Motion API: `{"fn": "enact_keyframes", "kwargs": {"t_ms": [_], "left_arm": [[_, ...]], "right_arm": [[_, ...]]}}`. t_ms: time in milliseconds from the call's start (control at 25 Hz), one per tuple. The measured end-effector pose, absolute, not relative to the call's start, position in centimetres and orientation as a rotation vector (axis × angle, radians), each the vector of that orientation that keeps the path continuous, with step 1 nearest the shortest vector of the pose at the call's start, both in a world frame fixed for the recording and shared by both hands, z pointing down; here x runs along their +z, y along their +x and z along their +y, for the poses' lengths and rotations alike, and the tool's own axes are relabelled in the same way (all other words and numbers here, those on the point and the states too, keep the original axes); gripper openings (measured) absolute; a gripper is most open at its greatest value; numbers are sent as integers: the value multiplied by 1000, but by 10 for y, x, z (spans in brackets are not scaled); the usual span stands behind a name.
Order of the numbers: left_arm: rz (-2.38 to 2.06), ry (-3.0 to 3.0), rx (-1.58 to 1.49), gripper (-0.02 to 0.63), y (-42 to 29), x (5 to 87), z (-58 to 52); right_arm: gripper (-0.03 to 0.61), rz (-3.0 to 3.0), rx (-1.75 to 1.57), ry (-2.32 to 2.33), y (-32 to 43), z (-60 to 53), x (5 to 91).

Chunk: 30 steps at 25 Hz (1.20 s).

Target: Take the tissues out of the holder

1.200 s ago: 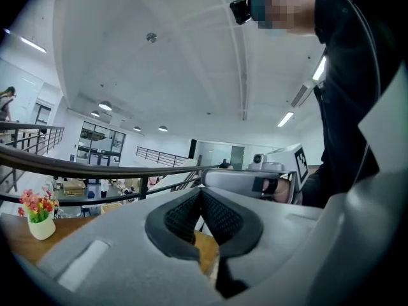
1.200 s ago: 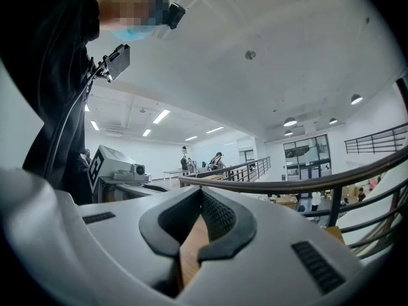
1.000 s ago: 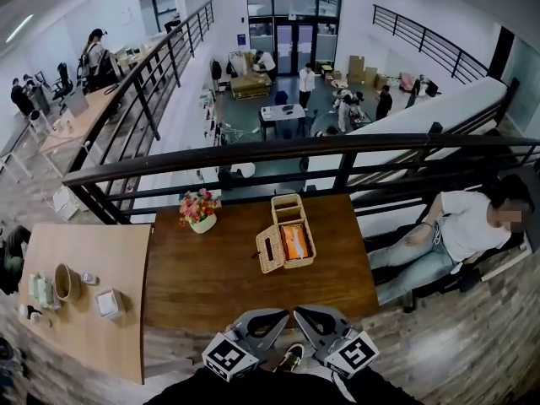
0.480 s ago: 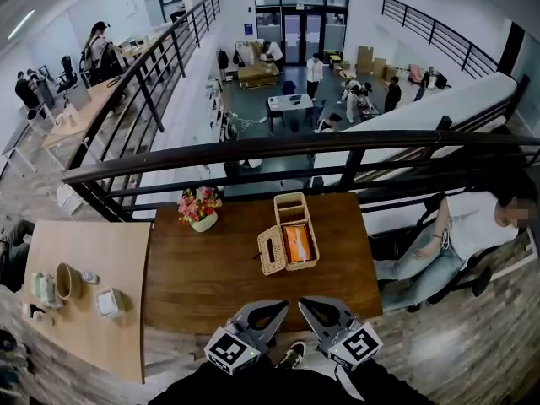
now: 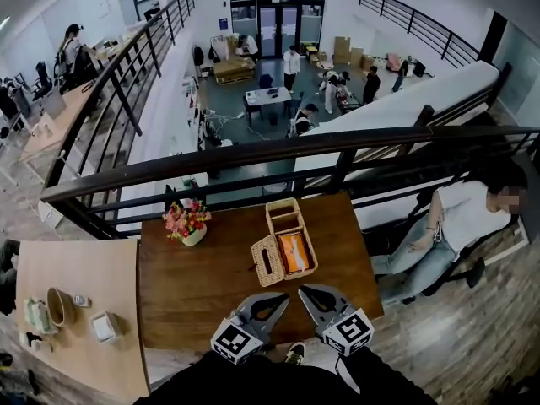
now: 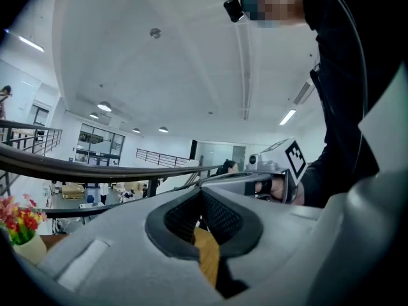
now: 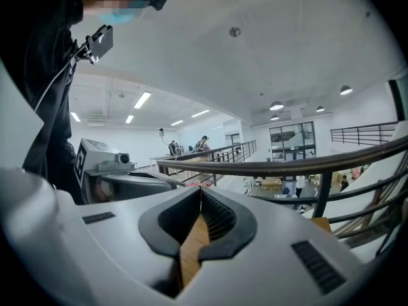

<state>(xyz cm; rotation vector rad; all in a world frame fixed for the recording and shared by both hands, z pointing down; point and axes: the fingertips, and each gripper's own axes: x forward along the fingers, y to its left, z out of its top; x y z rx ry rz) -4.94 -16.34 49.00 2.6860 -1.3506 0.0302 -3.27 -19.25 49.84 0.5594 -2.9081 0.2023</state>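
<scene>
The tissues [image 5: 295, 252], an orange pack, lie inside the wicker holder [image 5: 285, 218] at the middle of the brown table [image 5: 194, 285], with the holder's lid [image 5: 267, 261] lying open at its left. So nothing has been taken out yet, and by my reading the whole job is left: reach in, grip the pack, lift it clear. Both tools hang over the near edge of the table, apart from the holder. The left gripper [image 5: 280, 299] and the right gripper [image 5: 306, 293] each have their jaws pressed together with nothing between them. Only the head view shows the holder and the pack at all. The gripper views tilt upward (ceiling, railing, the other gripper's marker cube) and miss both, but they do show the pads meeting at the tips, and the left gripper view catches the flowers [image 6: 18, 217] at its left edge.
</scene>
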Motion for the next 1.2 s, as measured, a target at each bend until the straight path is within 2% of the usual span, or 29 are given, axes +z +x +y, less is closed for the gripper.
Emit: {"fn": "enact_keyframes", "kwargs": {"t_ms": [840,920,1200], "left_arm": [[-1245,2682,65,-8,-105,568,-266],[-1243,2674,76,-6,-109,574,-272],[-1235,2664,92,-6,-121,590,-288]], "right_arm": [[11,-2477,438,819,-72,-322,640],[31,-2423,462,837,-71,-332,654],[160,-2239,557,874,-71,-357,703]]}}
